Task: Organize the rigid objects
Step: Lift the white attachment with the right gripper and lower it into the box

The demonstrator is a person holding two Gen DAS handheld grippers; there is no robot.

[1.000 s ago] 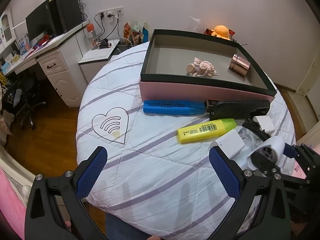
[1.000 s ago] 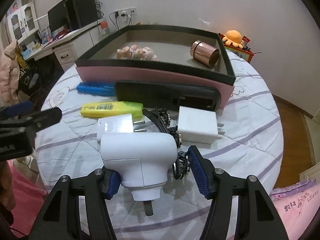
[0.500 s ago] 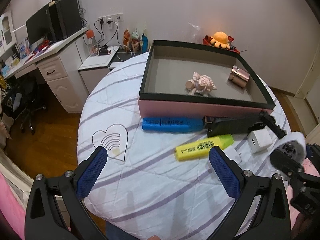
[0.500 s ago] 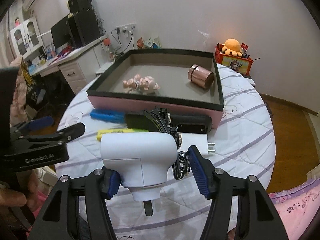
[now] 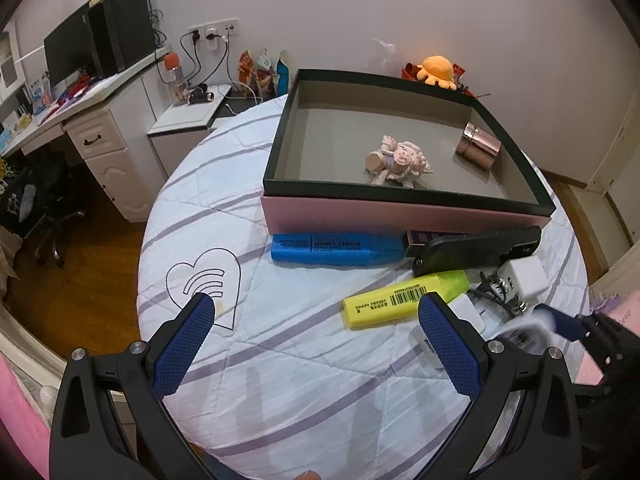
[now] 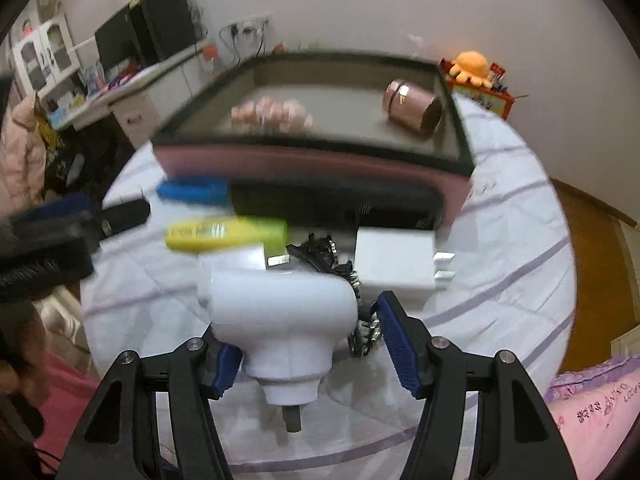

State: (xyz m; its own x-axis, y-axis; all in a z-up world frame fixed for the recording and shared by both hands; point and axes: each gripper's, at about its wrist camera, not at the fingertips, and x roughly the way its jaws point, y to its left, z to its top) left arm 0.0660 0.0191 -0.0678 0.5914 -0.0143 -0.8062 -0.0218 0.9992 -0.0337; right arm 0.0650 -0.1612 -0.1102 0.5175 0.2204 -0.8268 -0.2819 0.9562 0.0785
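Plug between the blue pads

Left wrist view: the left gripper (image 5: 316, 344) hangs over the round table with its striped white quilt (image 5: 280, 380). Its jaws stand wide apart, nothing between them. The fat yellow marker pen (image 5: 404, 298) lies just past its right pad.

Right wrist view: the chunky white plastic travel plug (image 6: 280, 320) sits between the jaws of the right gripper (image 6: 310, 350), against the left pad. The jaws are opening, and the right pad stands apart from it. The pink box with a dark rim (image 6: 320, 160) lies beyond.

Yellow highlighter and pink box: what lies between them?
In the left wrist view, the blue marker and a black remote-like bar lie between the yellow highlighter and the pink box.
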